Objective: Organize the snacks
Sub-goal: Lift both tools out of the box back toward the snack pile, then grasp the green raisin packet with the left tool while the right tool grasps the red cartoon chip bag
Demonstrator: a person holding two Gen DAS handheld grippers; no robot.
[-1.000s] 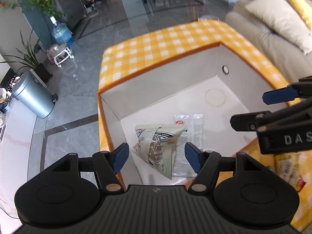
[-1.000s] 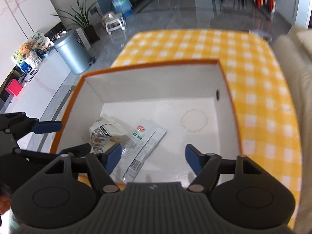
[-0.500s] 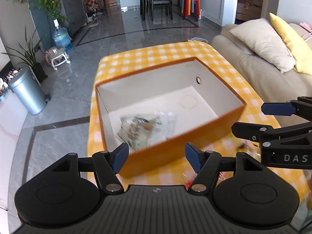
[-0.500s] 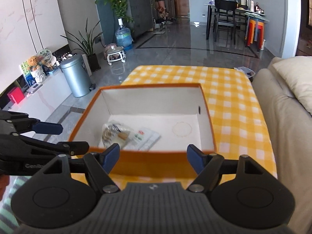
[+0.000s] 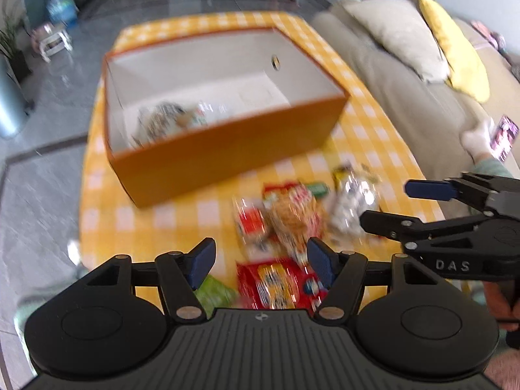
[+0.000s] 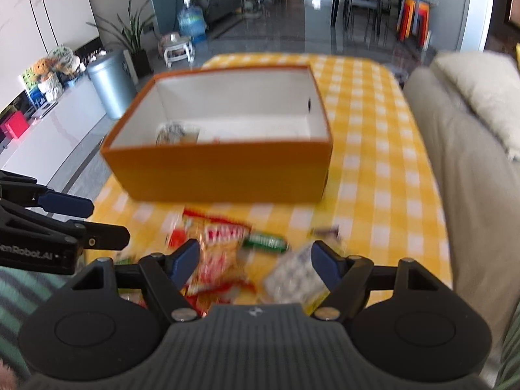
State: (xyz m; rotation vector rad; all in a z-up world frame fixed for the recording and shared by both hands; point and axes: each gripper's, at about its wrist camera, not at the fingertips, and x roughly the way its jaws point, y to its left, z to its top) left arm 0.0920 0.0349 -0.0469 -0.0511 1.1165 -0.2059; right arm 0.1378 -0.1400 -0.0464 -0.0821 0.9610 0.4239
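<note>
Open orange cardboard box with white interior [image 5: 227,152] on a bench covered in yellow-and-white checked cloth [image 6: 367,149]; one crinkled pale snack bag [image 6: 177,133] inside, at the box's left near corner. In front of the box, a loose heap of snack packets [image 5: 286,217]: red-and-white bags, a small green bar [image 6: 265,242], a silvery pouch [image 5: 352,201]. Left gripper [image 5: 261,261] and right gripper [image 6: 255,261] both above the heap, fingers spread wide, holding nothing. Likely risk: overlapping, slippery packets, so closing on one may drag or lift a neighbour, or pinch only a thin edge and drop it short of the box. Packet printing too blurred to read; "DAS" and "enRobot.AI" legible on the gripper bodies.
</note>
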